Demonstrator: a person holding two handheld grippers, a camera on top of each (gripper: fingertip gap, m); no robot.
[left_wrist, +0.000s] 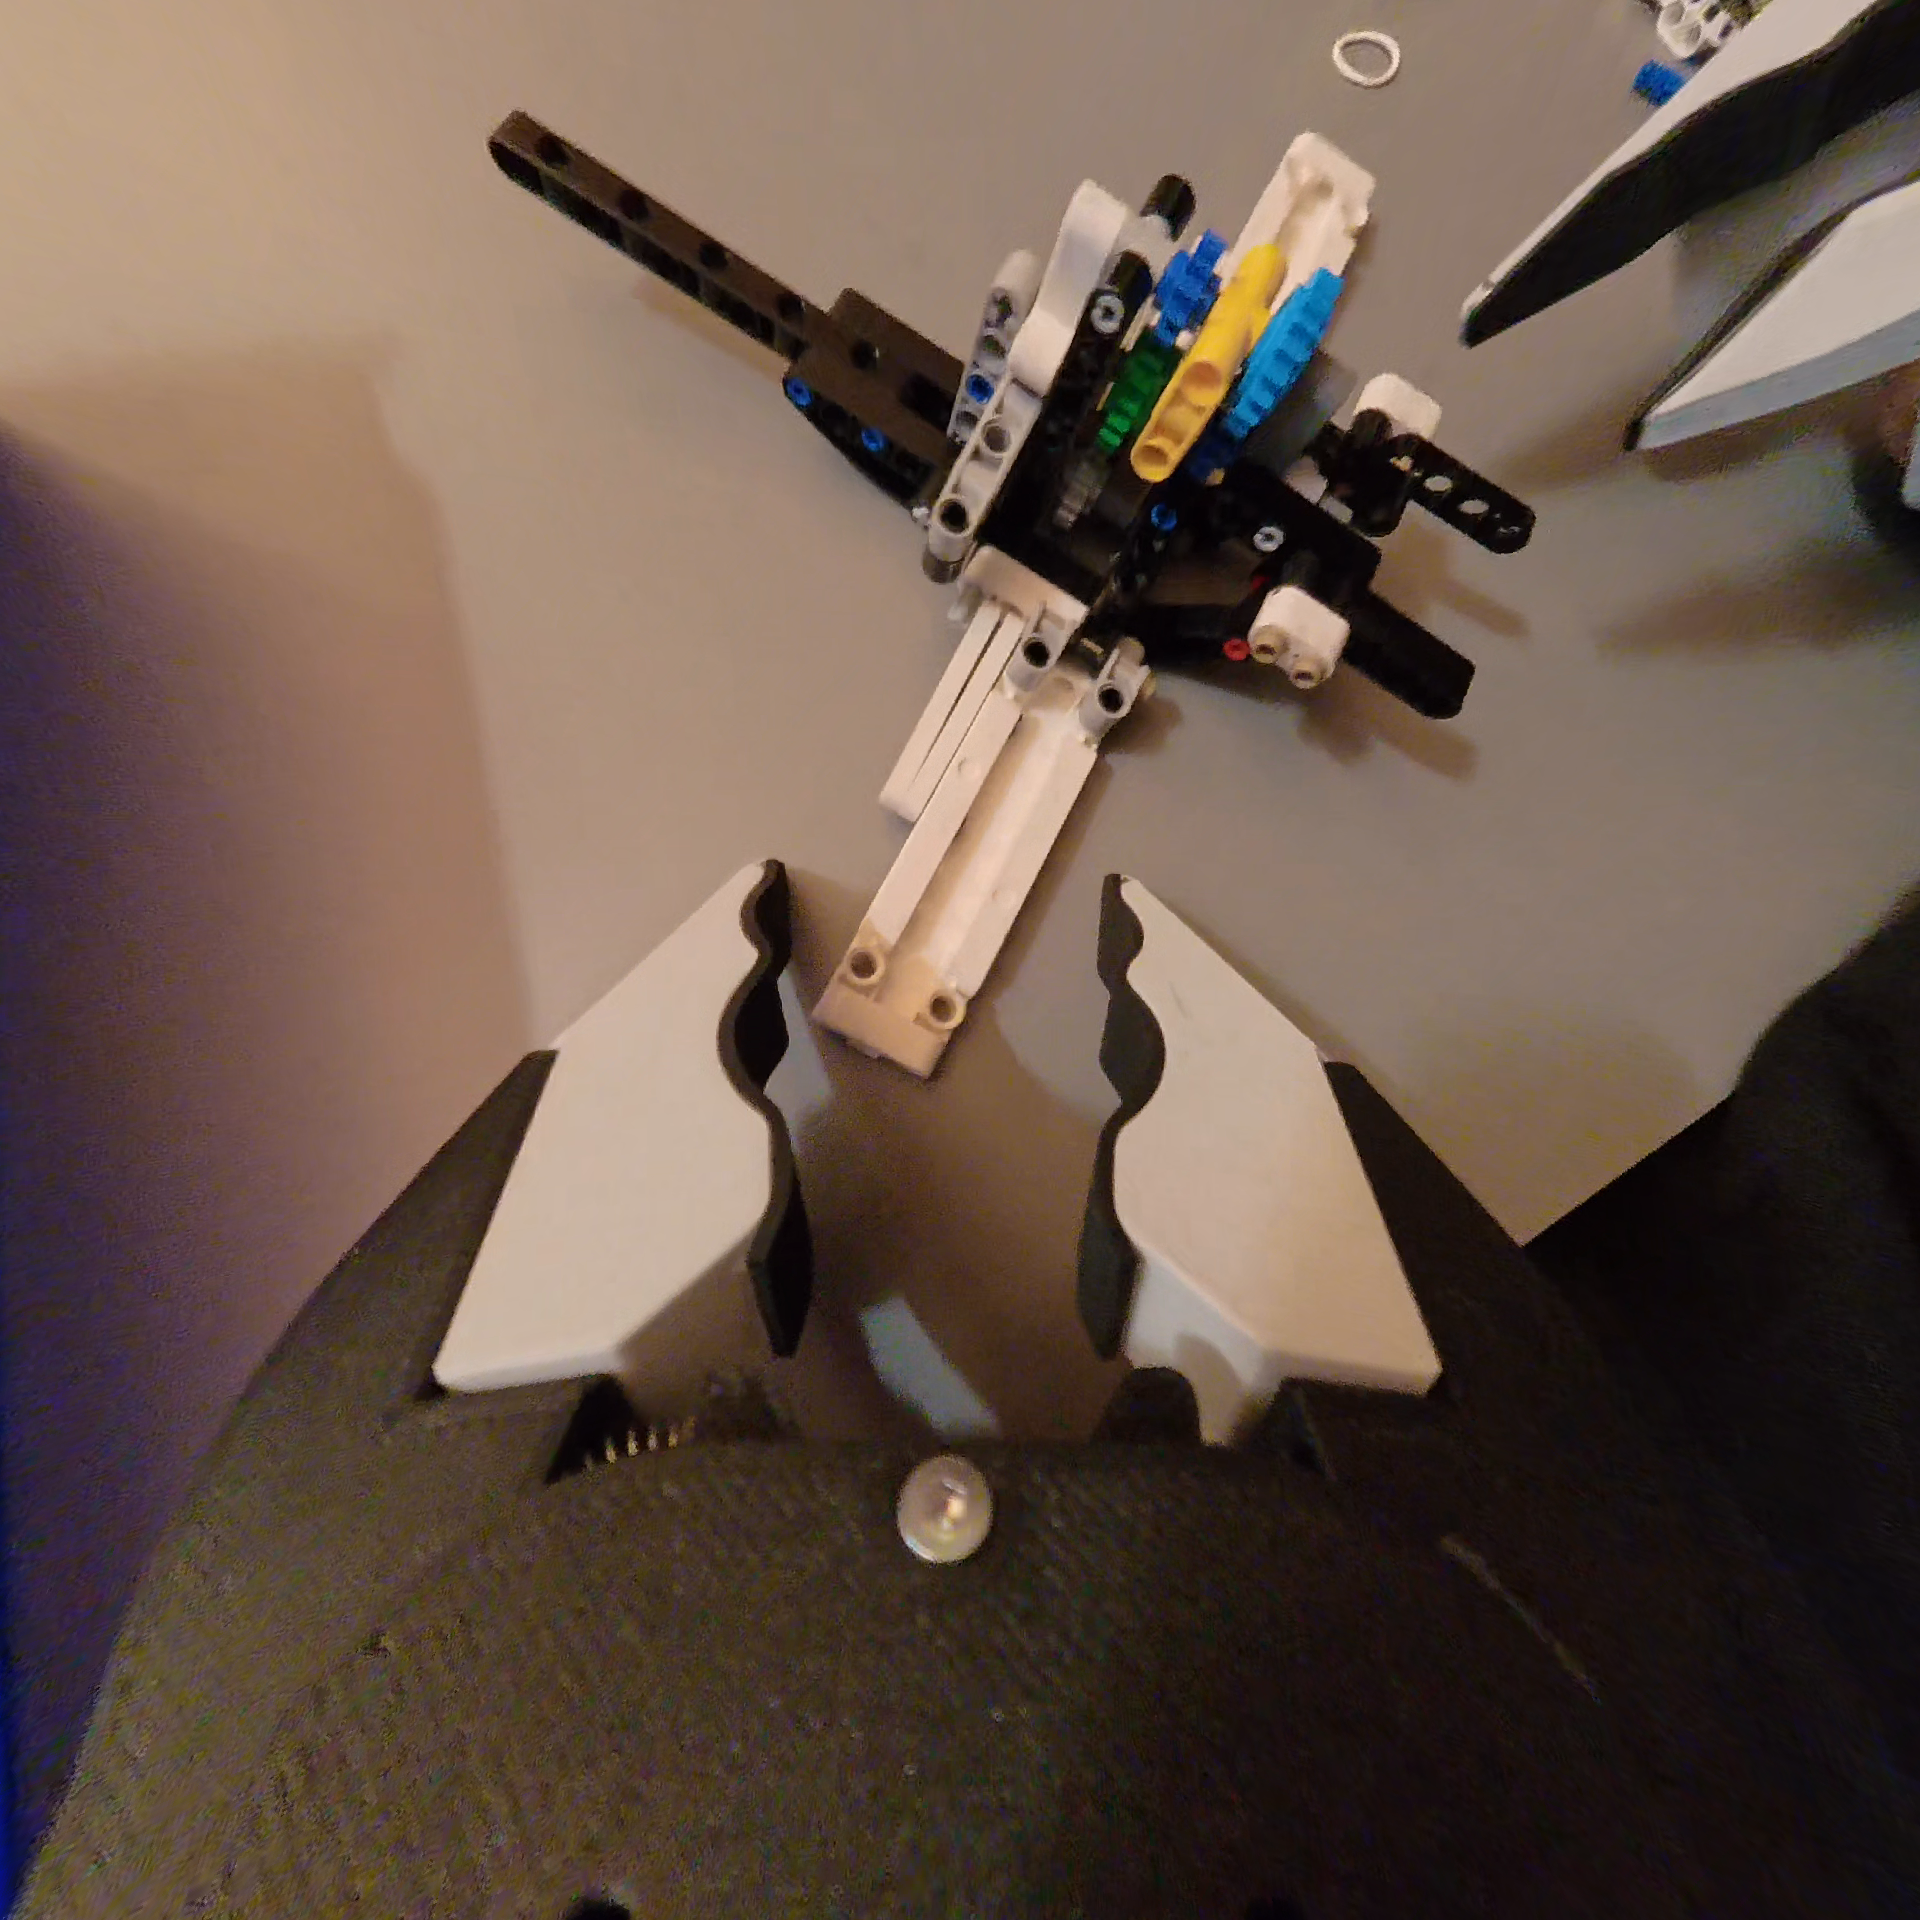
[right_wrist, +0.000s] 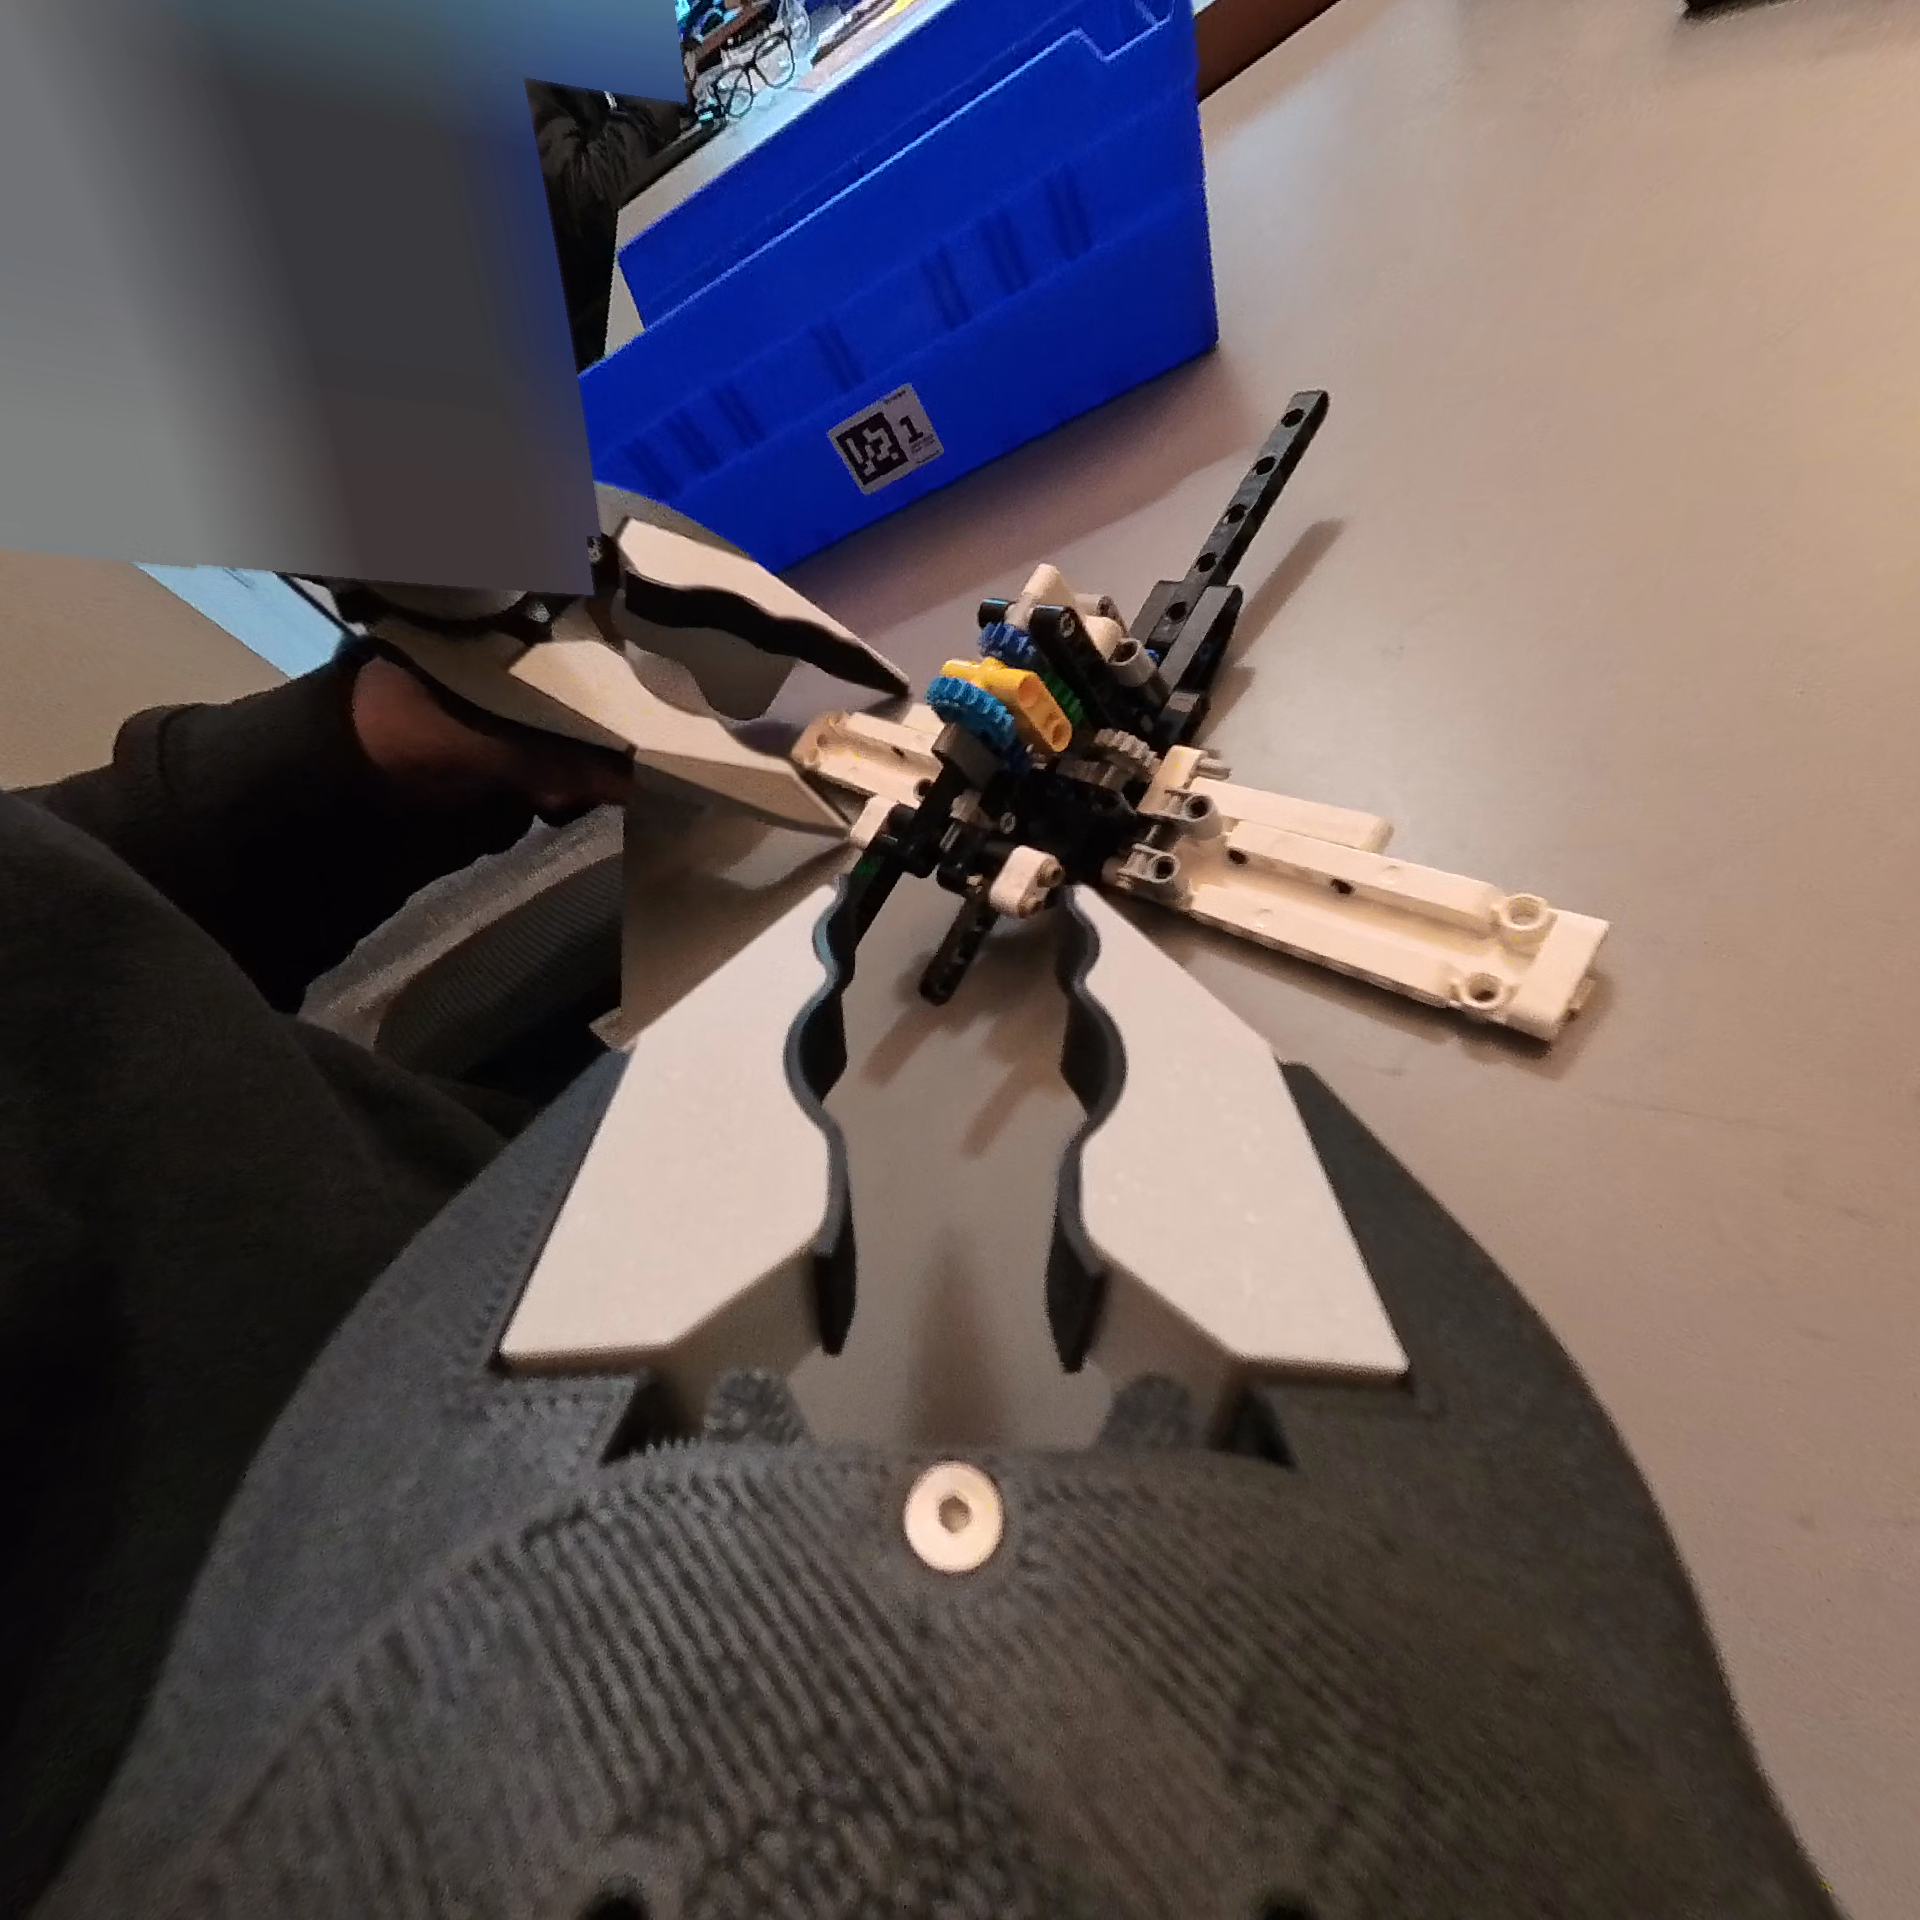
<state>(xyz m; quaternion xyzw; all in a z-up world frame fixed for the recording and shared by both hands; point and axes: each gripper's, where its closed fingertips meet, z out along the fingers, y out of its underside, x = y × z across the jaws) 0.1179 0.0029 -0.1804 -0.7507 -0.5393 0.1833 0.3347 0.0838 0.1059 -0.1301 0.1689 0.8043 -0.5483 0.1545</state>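
Note:
A building-brick model (left_wrist: 1143, 436) lies on the grey table (left_wrist: 416, 623). It has black beams, blue and green gears, a yellow connector and long white panels. My left gripper (left_wrist: 940, 883) is open. The end of a white panel (left_wrist: 935, 935) lies between its fingers with a gap at each pad. The right wrist view shows the same: the left gripper (right_wrist: 831, 743) straddles the panel end (right_wrist: 831, 738). My right gripper (right_wrist: 951, 914) is open at the model's (right_wrist: 1039, 769) near side. A thin black beam (right_wrist: 956, 951) stands between its pads, untouched. In the left wrist view the right gripper (left_wrist: 1548, 379) hovers just clear of the model.
A blue bin (right_wrist: 935, 312) with a black-and-white marker sticker stands behind the model. A white rubber ring (left_wrist: 1365, 57) and small loose pieces (left_wrist: 1657, 78) lie at the far side. A person's dark sleeve (right_wrist: 208, 831) is at the left, by the table edge.

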